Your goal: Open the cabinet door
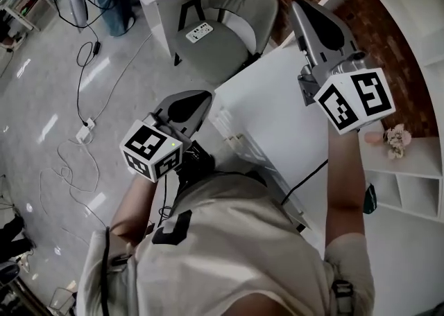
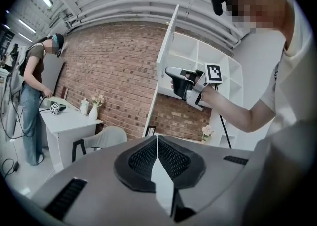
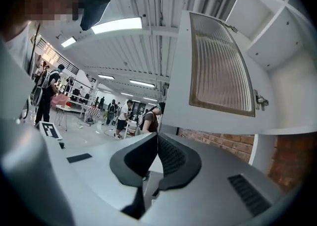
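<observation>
A red brick wall [image 2: 114,71] backs a white shelf unit [image 2: 198,56], and in my head view a grey floor [image 1: 41,100] strewn with cables fills everything from 7 to 11 o'clock. A grey chair [image 1: 229,37] sits at 12 o'clock, with a white power strip [image 1: 200,30] on its seat. Small flowers [image 1: 397,140] stand on a shelf at 3 o'clock.

The cabinet door [image 3: 181,96] stands swung out from the unit. The right gripper view shows its ribbed glass pane [image 3: 220,66] at 1 o'clock and a metal hinge [image 3: 260,101] on its 3 o'clock edge. From the left gripper view I see the same door nearly edge-on, a thin white slab running up towards 12 o'clock.

My right tool [image 3: 157,138] is clenched, its two dark pads meeting at the tips with nothing gripped between them. The tips lie just under the door's lower corner on the side away from the hinge. I cannot tell whether they touch it. In the head view this tool is raised at 1 o'clock, arm stretched out.

My left tool [image 2: 157,141] is clenched too, pads together and empty. It is held low near my body, well apart from the door.

Off at 9 o'clock in the left gripper view, a person [image 2: 32,86] stands by a white tabletop [image 2: 64,118] carrying a vase [image 2: 93,112].
</observation>
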{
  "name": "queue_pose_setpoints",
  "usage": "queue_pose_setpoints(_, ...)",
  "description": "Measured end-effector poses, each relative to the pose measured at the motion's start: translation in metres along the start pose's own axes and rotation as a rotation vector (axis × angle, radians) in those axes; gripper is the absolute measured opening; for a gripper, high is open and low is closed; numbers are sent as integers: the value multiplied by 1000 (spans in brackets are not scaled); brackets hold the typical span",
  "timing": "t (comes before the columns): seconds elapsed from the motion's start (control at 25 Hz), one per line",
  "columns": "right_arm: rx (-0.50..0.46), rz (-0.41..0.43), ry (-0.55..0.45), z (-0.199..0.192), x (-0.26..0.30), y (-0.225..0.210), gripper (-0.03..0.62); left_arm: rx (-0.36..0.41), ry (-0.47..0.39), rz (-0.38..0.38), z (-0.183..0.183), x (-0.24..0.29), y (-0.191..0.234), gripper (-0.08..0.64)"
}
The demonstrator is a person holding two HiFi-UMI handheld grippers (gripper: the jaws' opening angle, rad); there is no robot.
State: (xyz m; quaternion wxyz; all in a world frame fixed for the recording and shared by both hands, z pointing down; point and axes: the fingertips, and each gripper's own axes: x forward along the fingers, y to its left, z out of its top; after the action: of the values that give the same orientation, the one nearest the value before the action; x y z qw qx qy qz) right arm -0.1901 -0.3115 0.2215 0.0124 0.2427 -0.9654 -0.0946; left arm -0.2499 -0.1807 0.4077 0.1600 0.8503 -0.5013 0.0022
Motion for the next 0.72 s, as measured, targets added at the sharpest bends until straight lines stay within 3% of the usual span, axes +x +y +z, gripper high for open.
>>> queue_pose_setpoints(0.24, 69, 27, 34, -14, -18, 18, 26, 12, 1, -9, 2, 3, -5, 17)
queue_pose_setpoints(0.4, 32, 39, 87, -26, -29, 35, 26, -5, 8, -24, -7, 5, -11, 17)
queue_pose_setpoints(0.72, 55, -28, 86, -28, -42, 20, 27, -10, 21, -70, -14, 15, -21, 17)
